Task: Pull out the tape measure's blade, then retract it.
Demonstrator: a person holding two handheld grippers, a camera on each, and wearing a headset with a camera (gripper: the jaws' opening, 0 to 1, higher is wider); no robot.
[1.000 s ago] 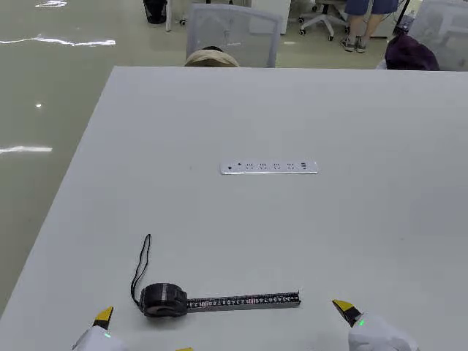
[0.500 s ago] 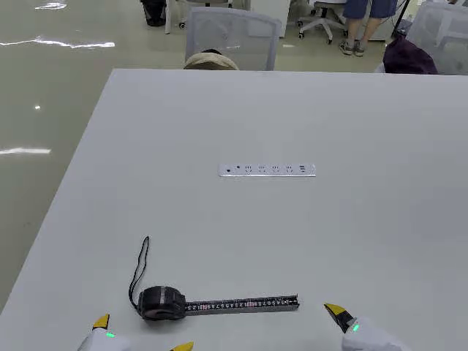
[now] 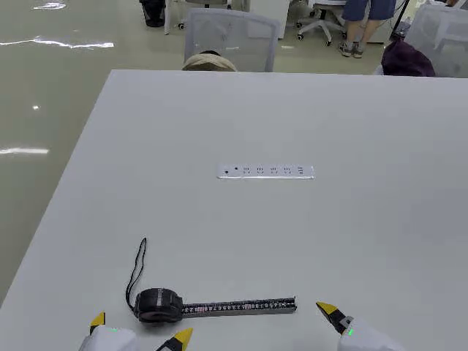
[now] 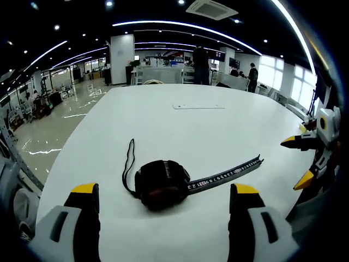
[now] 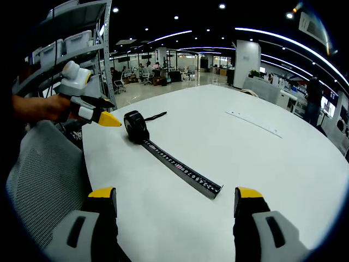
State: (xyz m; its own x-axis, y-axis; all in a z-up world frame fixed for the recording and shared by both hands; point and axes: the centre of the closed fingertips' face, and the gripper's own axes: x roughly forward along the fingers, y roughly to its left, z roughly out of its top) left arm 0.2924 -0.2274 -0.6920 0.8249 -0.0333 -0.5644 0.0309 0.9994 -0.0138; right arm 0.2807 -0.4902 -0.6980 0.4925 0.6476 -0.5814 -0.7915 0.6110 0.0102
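Left claw [image 3: 140, 327] nearer tape [image 3: 158, 305], power strip [image 3: 265, 172] beyond

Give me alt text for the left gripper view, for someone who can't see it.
A black tape measure lies on a white table, its blade pulled out toward the open right gripper at the view's right edge. The left gripper hangs open in front of the case; a power strip lies farther back.

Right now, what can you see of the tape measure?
The tape measure is round and black, lying flat near the front edge of the white table. Its dark blade, with pale markings, is pulled out flat on the surface. A black strap loops off it. The left gripper and right gripper, both open, flank it without touching.
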